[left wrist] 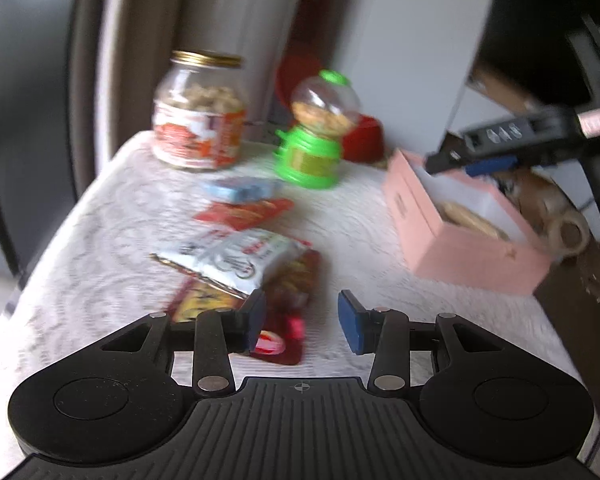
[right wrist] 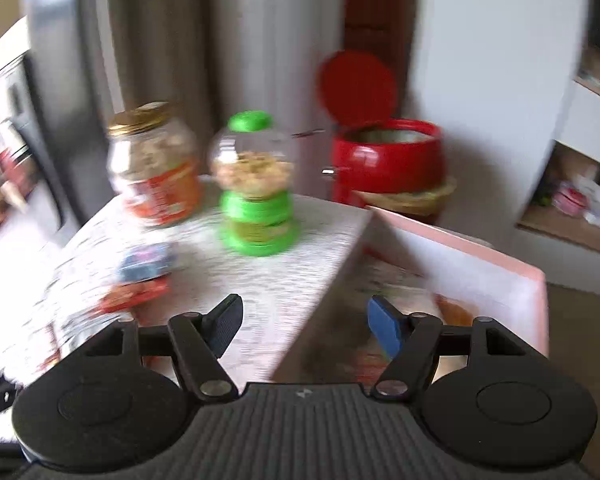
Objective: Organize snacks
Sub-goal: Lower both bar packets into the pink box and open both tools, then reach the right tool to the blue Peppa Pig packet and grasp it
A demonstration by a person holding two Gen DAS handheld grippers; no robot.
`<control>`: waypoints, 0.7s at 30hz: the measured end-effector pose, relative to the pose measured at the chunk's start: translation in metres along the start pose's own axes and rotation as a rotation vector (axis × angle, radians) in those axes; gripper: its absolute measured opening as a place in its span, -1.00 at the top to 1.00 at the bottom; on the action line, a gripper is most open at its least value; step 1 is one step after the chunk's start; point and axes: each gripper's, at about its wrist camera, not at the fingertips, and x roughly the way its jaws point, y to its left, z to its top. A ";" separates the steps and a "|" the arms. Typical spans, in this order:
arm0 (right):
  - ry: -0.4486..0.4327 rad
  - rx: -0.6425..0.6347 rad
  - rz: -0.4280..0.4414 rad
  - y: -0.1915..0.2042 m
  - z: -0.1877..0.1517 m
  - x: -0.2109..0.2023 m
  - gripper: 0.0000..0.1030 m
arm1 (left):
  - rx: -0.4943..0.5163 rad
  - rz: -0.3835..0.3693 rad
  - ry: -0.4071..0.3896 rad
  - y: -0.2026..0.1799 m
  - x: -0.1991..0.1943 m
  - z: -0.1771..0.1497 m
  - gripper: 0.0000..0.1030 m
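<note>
Several snack packets lie in a row on the white cloth-covered table: a blue one, a red one, a white one and a dark red one. My left gripper hovers open over the near end of the dark red packet, gripping nothing. A pink box at the right holds round biscuits. My right gripper is open and empty, straddling the pink box's near-left wall. A blurred packet lies inside. The left wrist view shows the right gripper above the box.
A gold-lidded glass jar of snacks and a green candy dispenser stand at the table's far end. Behind them a red pot with its lid raised sits on a woven stand. Shelves are at the right and curtains behind.
</note>
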 end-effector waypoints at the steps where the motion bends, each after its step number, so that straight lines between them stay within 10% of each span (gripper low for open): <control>1: 0.002 -0.009 0.008 0.000 0.001 -0.003 -0.35 | -0.014 0.007 -0.010 0.006 -0.004 0.001 0.13; 13: 0.128 0.117 0.200 0.033 0.007 0.041 -0.35 | -0.172 0.116 -0.117 0.065 -0.032 0.009 0.13; 21: 0.066 0.035 0.148 0.113 0.046 0.116 -0.35 | -0.173 0.094 -0.074 0.071 -0.031 0.001 0.13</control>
